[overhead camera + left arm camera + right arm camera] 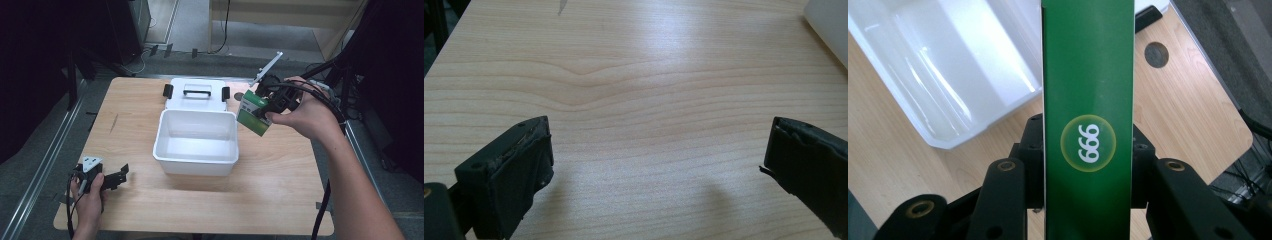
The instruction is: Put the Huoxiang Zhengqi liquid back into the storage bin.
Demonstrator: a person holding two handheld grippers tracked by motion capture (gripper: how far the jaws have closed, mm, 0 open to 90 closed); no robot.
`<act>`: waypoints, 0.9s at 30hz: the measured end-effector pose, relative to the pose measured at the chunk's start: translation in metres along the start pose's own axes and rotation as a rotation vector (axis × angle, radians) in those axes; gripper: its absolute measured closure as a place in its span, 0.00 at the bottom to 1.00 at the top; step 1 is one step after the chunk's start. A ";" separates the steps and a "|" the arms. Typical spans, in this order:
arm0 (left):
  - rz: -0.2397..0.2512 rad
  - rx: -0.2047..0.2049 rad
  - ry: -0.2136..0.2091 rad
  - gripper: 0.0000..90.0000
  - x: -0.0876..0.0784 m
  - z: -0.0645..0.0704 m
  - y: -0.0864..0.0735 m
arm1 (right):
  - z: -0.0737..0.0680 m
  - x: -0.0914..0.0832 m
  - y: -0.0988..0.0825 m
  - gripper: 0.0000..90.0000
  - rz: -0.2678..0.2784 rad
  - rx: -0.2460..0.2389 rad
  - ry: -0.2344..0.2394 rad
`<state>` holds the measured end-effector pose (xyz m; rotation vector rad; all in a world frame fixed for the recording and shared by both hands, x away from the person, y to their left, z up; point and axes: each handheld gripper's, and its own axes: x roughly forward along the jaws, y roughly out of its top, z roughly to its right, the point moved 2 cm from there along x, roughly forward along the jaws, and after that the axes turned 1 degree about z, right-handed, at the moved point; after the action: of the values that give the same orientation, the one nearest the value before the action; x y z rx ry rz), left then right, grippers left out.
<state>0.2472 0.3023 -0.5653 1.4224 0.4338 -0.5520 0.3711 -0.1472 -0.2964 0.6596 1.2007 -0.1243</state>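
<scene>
Wood grain of the counter (644,90) shows between the spread jaws of the left tool (111,179), which rests near the front left corner, holding nothing. Farther in, the white bin (196,155) sits open at mid-counter, its lid (197,95) lying behind it. To its right the right tool (262,111) pinches a green box (1088,100) in the air beside the rim. Carry it over the opening, level it, lower, then release. Beyond lie grey floor and dark stands.
</scene>
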 end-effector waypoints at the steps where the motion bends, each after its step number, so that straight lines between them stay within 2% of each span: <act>1: 0.000 0.000 0.000 0.00 0.000 0.000 0.000 | -0.001 0.000 0.002 0.71 0.004 -0.006 0.007; 18: -0.001 -0.001 -0.002 0.00 0.000 0.000 0.000 | -0.026 -0.001 0.028 0.71 0.041 -0.077 0.053; 27: -0.002 -0.001 -0.003 0.00 0.000 0.000 0.000 | -0.043 0.000 0.043 0.71 0.088 -0.131 0.115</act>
<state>0.2469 0.3025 -0.5652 1.4200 0.4334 -0.5549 0.3542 -0.0890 -0.2879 0.6104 1.2761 0.0665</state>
